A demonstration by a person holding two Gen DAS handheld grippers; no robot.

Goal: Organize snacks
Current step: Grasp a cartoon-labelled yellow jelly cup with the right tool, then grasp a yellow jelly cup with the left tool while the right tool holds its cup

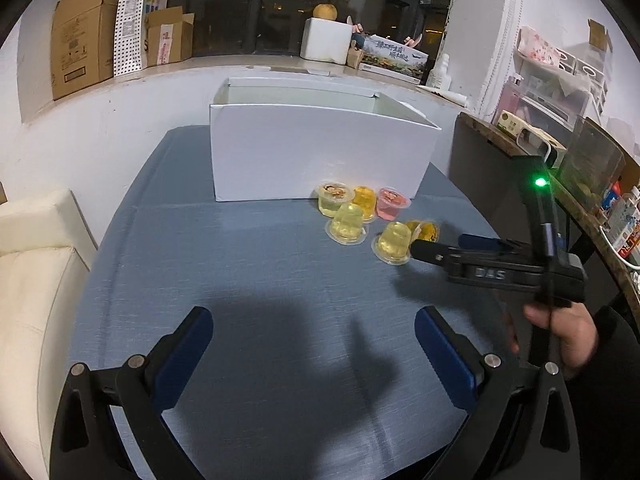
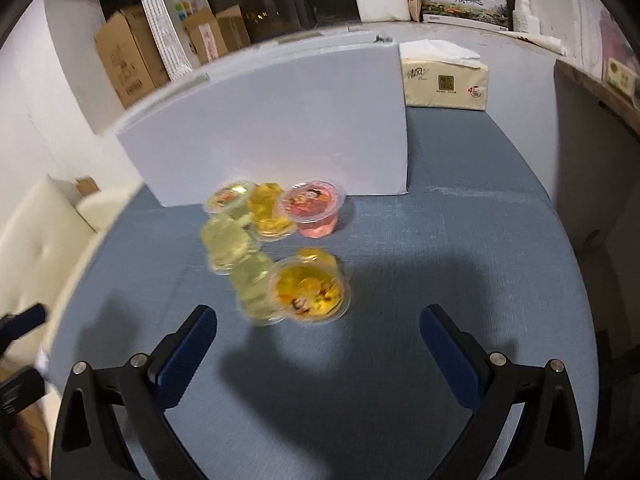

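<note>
Jelly cups (image 2: 276, 248) sit clustered on your blue tablecloth (image 2: 460, 280), just in front of the white box (image 1: 312, 152): a pink cup (image 2: 314, 208) nearest the box, yellow ones beside it, and an orange cup (image 2: 310, 292) lying on its side closest to you. Your right gripper (image 2: 318, 356) hovers just short of that orange cup, fingers spread and empty. Your left gripper (image 1: 314, 356) hangs over bare cloth, fingers spread too. A tissue pack (image 2: 444, 80) lies right of the box.

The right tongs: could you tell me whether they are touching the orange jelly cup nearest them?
Apart. The right wrist view shows blue tablecloth between the open right tongs and the orange jelly cup.
</note>
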